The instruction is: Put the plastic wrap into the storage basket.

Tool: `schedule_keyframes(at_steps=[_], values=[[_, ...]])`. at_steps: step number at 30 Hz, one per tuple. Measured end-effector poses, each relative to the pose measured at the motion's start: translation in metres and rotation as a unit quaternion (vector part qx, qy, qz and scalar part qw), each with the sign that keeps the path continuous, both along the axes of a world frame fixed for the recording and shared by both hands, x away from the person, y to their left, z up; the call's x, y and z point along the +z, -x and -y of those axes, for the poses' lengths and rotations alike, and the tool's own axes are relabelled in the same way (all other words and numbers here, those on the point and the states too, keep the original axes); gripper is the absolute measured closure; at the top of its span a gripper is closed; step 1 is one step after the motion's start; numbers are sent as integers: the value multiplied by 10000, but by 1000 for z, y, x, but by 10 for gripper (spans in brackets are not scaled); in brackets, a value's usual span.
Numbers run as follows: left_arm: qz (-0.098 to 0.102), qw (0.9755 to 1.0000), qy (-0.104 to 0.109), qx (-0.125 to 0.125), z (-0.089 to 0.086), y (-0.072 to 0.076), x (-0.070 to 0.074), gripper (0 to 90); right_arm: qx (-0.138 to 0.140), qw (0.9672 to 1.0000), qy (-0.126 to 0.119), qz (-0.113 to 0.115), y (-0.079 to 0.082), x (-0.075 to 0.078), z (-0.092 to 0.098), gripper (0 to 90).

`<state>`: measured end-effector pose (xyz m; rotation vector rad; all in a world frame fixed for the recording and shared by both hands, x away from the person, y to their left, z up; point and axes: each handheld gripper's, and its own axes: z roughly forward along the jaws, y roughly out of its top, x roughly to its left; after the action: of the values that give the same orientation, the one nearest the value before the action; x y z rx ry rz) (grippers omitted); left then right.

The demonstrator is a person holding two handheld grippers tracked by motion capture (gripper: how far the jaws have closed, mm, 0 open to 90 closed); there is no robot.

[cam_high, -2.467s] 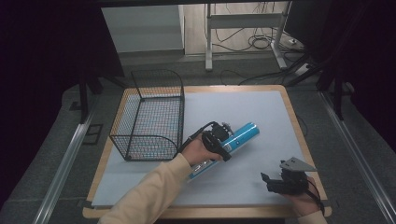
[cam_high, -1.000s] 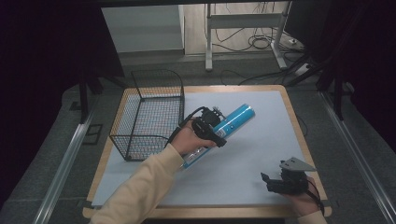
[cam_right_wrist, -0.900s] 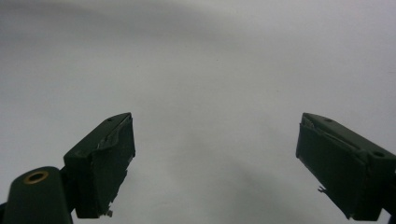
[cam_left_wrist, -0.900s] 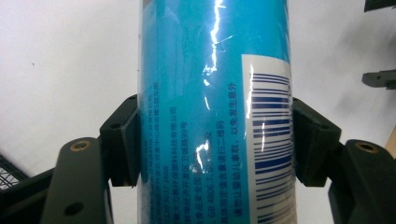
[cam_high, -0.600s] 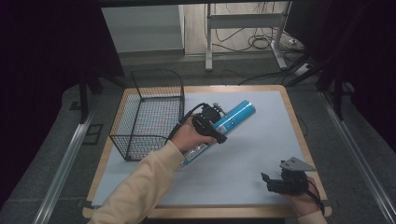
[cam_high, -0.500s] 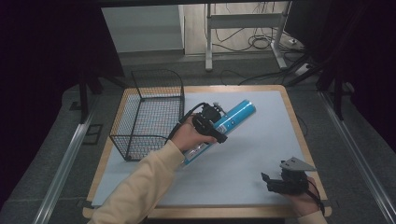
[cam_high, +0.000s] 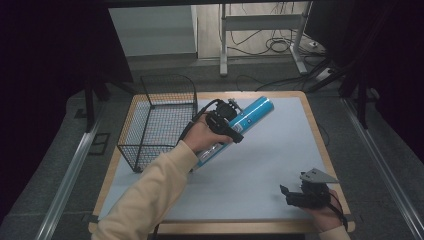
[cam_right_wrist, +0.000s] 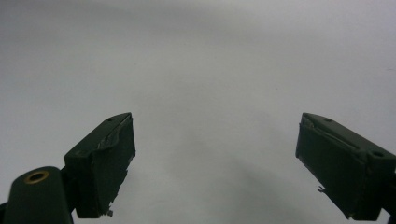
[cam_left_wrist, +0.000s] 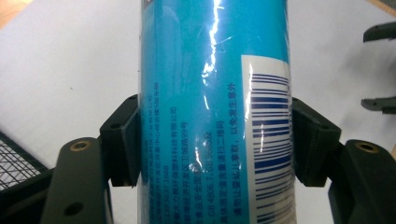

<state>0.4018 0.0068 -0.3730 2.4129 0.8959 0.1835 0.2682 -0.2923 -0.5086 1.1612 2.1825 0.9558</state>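
A long blue can (cam_high: 248,118) with a white barcode label hangs above the table's middle, tilted up to the right. My left gripper (cam_high: 226,122) is shut on it at mid-length. In the left gripper view the blue can (cam_left_wrist: 212,112) stands between both black pads (cam_left_wrist: 123,140), which press its sides. A black wire basket (cam_high: 157,120) stands on the table at the left, just beside the can's lower end. My right gripper (cam_high: 289,194) rests near the front right corner, open, and in the right gripper view its fingers (cam_right_wrist: 105,158) are wide apart over bare grey surface.
The table is a grey mat (cam_high: 270,150) on a wooden board (cam_high: 320,145). Beyond the far edge are a metal stand's legs (cam_high: 260,35) and cables (cam_high: 280,47) on the floor. Metal rails (cam_high: 65,180) run along both sides.
My left gripper has lifted the blue can and carried it a little back and left, toward the basket. The right gripper has stayed in place.
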Motion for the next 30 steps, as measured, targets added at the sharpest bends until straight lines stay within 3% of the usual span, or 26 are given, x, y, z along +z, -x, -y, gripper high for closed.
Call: schedule_keyframes(at_steps=[4, 12, 19, 25, 30], values=[[50, 10000, -30, 65, 0, -5, 5, 319, 6, 10000, -3, 1, 0, 0, 0, 121], [-51, 9998, -96, 152, -1, -16, 11, 319, 10, 10000, -22, 14, 0, 1, 0, 121], [39, 9995, -170, 255, -5, -24, 21, 320, 5, 10000, -19, 11, 1, 1, 0, 121], [90, 9993, -129, 351, -14, -33, 31, 320, -11, 10000, -23, -2, 1, 0, 0, 121], [112, 9989, -248, 389, -25, -42, 38, 320, -35, 10000, -25, -10, 1, 0, 1, 122]])
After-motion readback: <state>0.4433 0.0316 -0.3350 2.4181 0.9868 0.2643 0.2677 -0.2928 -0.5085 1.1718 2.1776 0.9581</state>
